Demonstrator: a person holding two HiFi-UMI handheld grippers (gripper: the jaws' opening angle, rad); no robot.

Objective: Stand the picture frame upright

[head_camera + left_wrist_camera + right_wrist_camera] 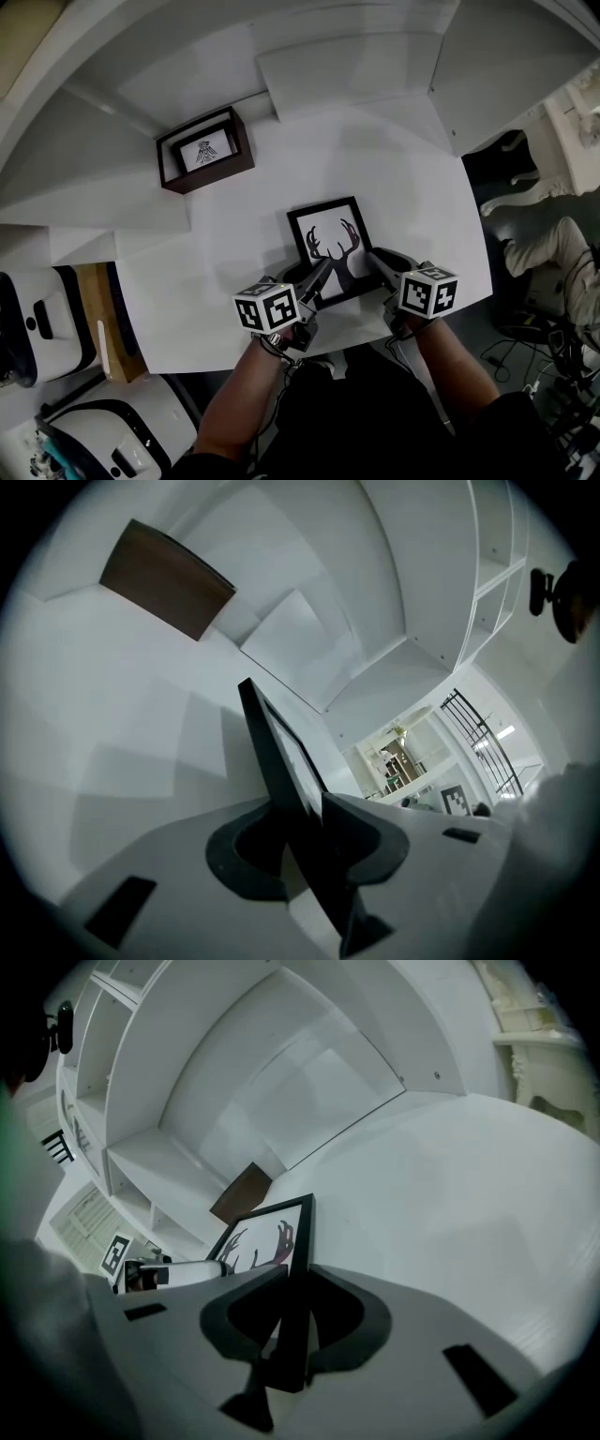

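A black picture frame (pixel 330 246) with an antler print rests on the white table (pixel 234 309), close to its front edge. My left gripper (pixel 319 281) is shut on the frame's lower left edge, and my right gripper (pixel 378 267) is shut on its lower right edge. In the left gripper view the picture frame (pixel 277 752) runs edge-on between the pads of the left gripper (pixel 305 841). In the right gripper view the picture frame (pixel 267 1237) is tilted up off the table, its side rail pinched in the right gripper (pixel 291 1321).
A brown box frame (pixel 204 150) with a small print stands at the back left of the table, also visible as the brown box frame (pixel 167 578) and the brown box frame (pixel 241 1192). White shelving rises behind. White appliances (pixel 28 319) sit lower left; the table's right edge drops to a dark floor.
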